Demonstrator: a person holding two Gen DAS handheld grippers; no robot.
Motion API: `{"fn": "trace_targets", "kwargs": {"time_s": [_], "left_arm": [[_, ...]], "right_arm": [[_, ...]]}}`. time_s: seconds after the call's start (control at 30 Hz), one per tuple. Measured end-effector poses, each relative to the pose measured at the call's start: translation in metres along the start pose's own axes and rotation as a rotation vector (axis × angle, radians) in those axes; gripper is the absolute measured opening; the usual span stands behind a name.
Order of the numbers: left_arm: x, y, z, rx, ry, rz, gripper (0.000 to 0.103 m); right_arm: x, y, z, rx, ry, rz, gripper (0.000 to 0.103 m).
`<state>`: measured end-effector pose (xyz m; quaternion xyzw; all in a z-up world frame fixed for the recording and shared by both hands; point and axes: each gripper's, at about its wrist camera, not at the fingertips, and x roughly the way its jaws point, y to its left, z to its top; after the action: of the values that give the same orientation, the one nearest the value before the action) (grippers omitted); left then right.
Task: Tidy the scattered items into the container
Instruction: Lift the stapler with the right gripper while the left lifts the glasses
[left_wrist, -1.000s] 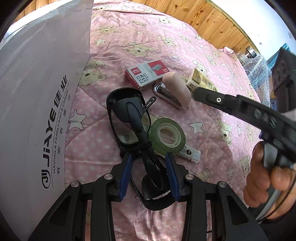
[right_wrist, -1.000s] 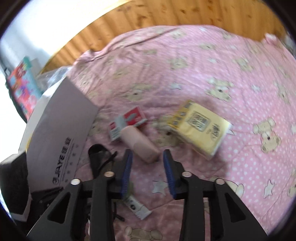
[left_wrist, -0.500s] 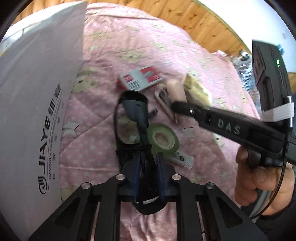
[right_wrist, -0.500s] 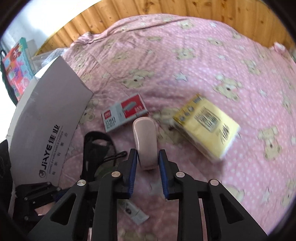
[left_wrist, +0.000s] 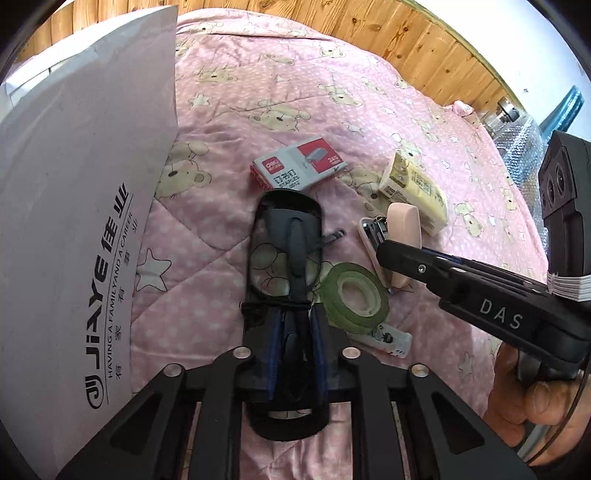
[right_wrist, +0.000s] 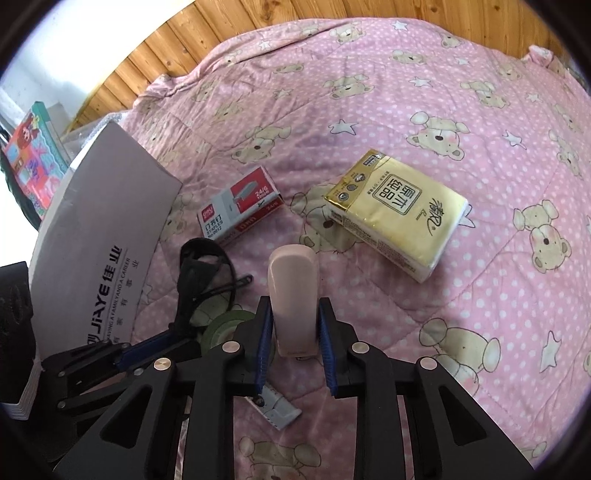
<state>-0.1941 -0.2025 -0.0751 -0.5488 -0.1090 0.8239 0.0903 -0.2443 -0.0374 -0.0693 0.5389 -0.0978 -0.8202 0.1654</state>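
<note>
Stapler: pink, one, long axis toward 12 o'clock in the right wrist view, on the bed.
Right claw: clenched on the stapler's near end.
Glasses: black, one pair, folded, long axis toward 12 o'clock.
Left claw: clenched on the glasses.
Others: one green tape roll beside the glasses; one staple box at 12; one tissue pack at 1.
Box: white, at 9 o'clock.

Bright, even daylight; soft shadows only. Wall blown out white, far right. Strong fisheye bending and black vignette at edges. Both views sharp, no motion blur; centre crisp.
</note>
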Motion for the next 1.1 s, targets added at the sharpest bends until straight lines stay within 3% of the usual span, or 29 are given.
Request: {"fn": "trace_targets", "kwargs": {"time_s": [0.37, 1.1], "left_arm": [[-0.025, -0.014, -0.002, 0.036, -0.026, 0.016, 0.016], [-0.074, -0.034, -0.019, 0.085, -0.101, 0.019, 0.016]], "right_arm": [[-0.034, -0.007, -0.015, 0.053, -0.039, 0.038, 0.025], [-0.082, 0.017, -0.048, 0.036, -0.083, 0.056, 0.025]]}}
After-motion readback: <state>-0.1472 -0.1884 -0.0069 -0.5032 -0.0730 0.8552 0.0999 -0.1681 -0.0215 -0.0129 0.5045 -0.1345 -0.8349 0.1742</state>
